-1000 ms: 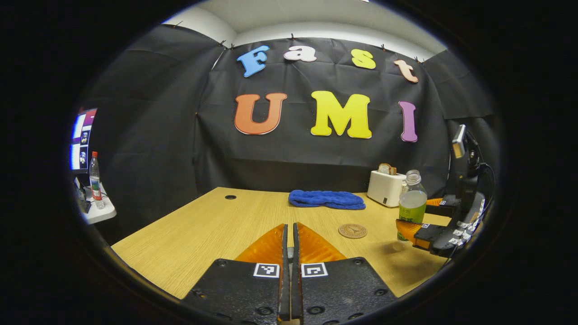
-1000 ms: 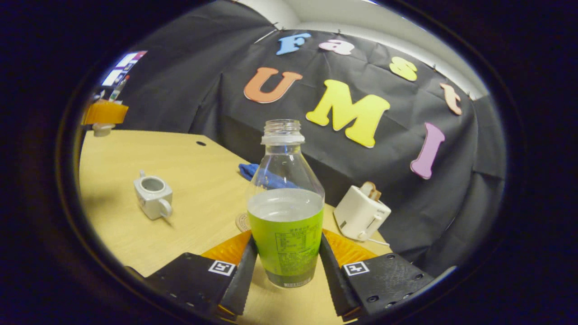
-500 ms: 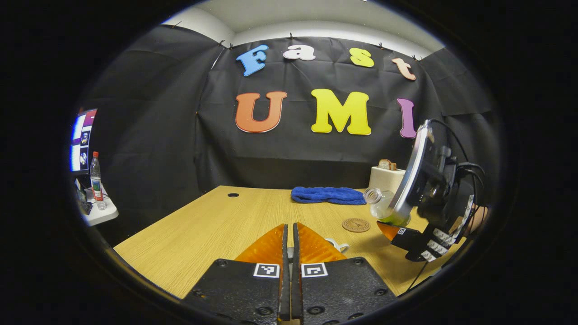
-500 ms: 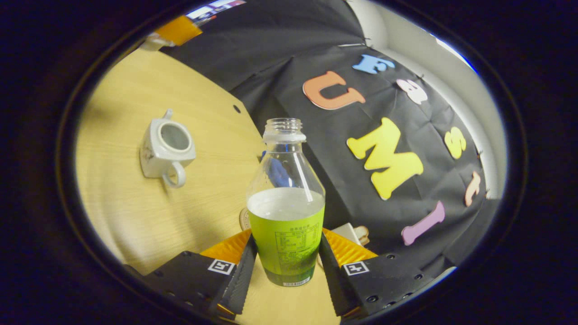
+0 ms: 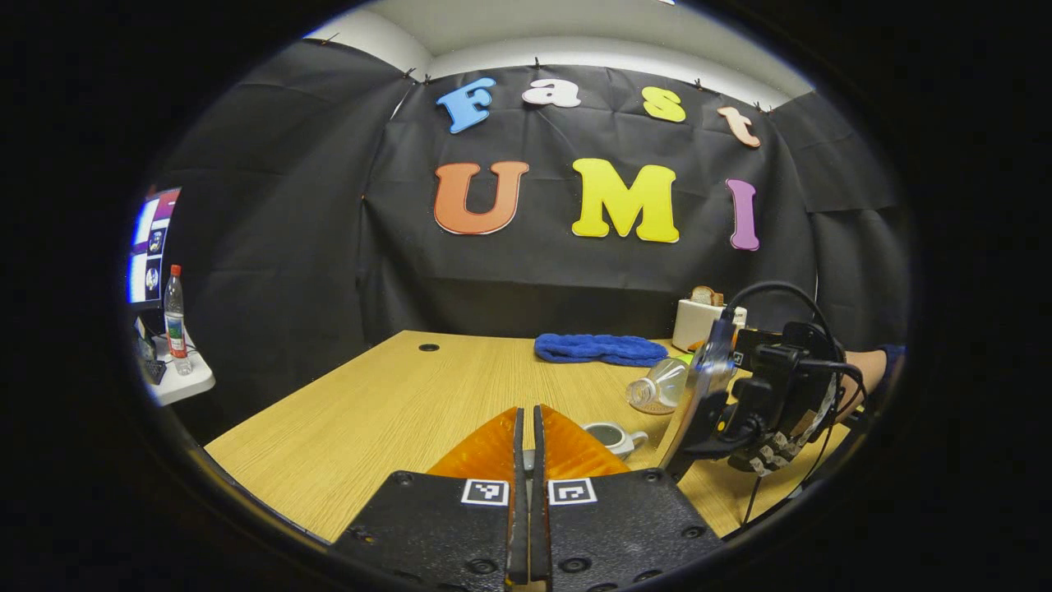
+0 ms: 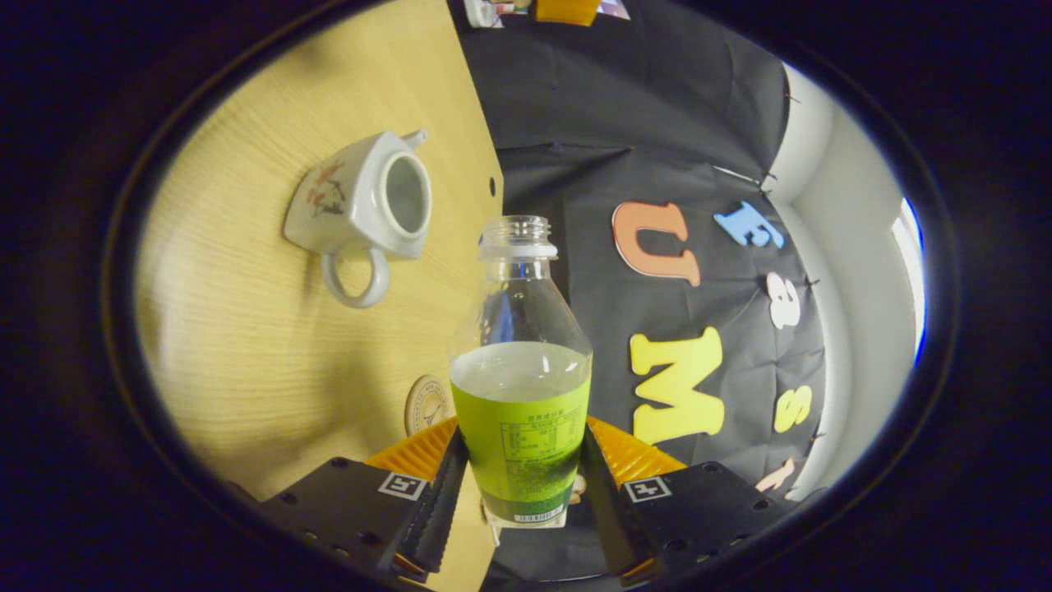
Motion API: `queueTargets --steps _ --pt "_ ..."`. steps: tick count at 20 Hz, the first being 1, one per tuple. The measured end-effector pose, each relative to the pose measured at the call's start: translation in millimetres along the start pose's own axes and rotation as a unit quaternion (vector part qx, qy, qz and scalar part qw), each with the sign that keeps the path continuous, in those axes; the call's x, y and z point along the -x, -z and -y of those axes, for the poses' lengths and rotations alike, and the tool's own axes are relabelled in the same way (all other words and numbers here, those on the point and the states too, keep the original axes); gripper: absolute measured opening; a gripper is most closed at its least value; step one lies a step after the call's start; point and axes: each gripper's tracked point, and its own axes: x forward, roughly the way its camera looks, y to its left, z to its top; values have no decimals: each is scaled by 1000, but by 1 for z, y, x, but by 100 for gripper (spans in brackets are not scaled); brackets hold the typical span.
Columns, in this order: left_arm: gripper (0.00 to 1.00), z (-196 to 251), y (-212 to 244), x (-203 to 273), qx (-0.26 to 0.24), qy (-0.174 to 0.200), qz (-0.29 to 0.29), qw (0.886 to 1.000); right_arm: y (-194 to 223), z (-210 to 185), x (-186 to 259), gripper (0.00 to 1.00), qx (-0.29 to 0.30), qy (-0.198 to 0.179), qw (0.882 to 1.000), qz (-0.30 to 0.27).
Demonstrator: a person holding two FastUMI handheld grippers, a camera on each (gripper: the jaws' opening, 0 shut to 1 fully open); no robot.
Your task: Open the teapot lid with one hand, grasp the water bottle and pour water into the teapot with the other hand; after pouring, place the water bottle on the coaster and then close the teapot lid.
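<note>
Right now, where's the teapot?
In the right gripper view the teapot sits lidless on the table, upper left of the gripped water bottle.

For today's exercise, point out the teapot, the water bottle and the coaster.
teapot (image 6: 362,201), right gripper view, on its white side wall.
water bottle (image 6: 520,436), right gripper view, on its green label.
coaster (image 6: 426,404), right gripper view, on its visible face.

Bench (image 5: 386,403): pale wood grain, a small round hole near its far edge.
On it: lidless white teapot (image 6: 366,201), round coaster (image 6: 426,403), blue cloth (image 5: 598,349), white toaster (image 5: 694,323) at the back.
</note>
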Motion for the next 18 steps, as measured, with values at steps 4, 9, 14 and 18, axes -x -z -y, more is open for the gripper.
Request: queueTargets --steps 4,9,14,18 --pt "4 2 3 1 1 9 1 1000 -13 11 2 72 80 28 996 19" --pt "4 3 4 4 -2 18 3 1000 -21 29 4 71 152 72 985 34" --pt "4 1 7 5 0 18 0 1000 -28 45 10 71 192 97 976 39" --pt "4 1 9 9 2 20 -3 1000 -25 46 6 71 213 102 971 33"
